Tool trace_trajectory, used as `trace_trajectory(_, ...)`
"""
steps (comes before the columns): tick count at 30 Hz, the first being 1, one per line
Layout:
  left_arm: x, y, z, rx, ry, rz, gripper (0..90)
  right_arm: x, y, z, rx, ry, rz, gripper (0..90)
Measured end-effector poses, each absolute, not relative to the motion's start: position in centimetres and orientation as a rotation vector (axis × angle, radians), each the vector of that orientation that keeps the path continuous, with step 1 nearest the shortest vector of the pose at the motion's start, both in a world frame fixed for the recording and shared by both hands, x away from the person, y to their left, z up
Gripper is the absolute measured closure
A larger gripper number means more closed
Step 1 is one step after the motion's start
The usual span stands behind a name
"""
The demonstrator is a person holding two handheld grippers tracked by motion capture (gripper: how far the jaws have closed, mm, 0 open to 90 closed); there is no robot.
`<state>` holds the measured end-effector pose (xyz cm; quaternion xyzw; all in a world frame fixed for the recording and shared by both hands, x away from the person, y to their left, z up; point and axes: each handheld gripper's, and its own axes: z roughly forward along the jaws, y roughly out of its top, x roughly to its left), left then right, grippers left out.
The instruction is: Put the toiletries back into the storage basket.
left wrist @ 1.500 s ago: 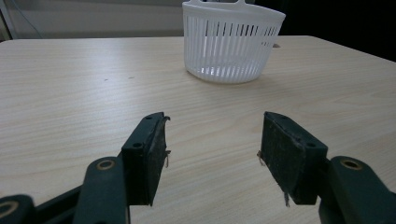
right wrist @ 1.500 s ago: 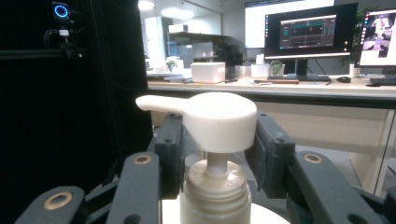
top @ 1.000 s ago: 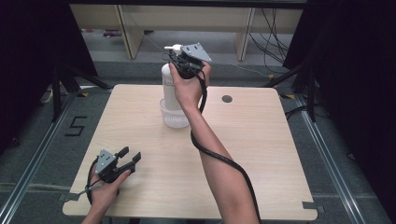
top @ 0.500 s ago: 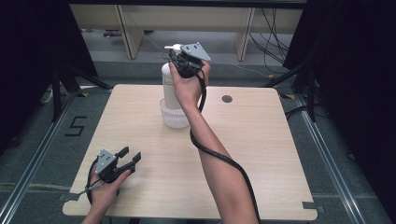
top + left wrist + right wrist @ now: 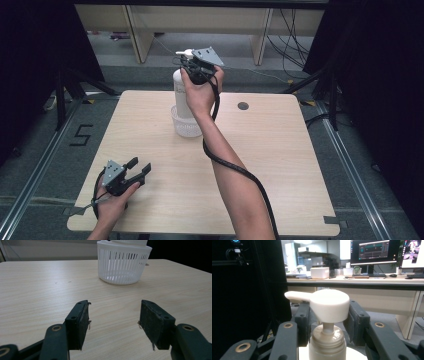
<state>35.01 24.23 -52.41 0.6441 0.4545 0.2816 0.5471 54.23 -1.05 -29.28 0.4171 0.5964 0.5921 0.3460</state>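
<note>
- Here, a person stands at a pale wooden tabletop (image 5: 280,165) with a black two-jaw claw in each hand.
- A tall white pump bottle (image 5: 179,92) stands upright inside a small white slotted basket (image 5: 186,127) toward the far middle of the tabletop.
- The right claw (image 5: 192,64) is raised to the top of the bottle. In the right gripper view its two jaws sit on either side of the pump head (image 5: 329,305), close against it, and the pads appear to press on its sides, so I judge this a grip on the pump head.
- The pump's spout (image 5: 295,295) points off to the left in that view, and the bottle's neck (image 5: 327,338) rises straight up between the jaws. The bottle's long axis is vertical, so a clean lift would probably go straight up out of the basket.
- The left claw (image 5: 136,171) rests low at the near left corner, jaws spread wide with nothing between them.
- In the left gripper view the basket (image 5: 122,263) sits ahead, well apart from that claw.
- The right hand is at the bottle; the left is far from it.
</note>
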Motion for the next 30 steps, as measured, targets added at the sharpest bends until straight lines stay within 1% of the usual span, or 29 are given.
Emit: trace_trajectory(30, 34.9, 24.1, -52.3, 1.542, 1.077, 0.672, 40.2, 53.8, -0.6, -32.1, 1.121, 1.604, 1.5, 60.0)
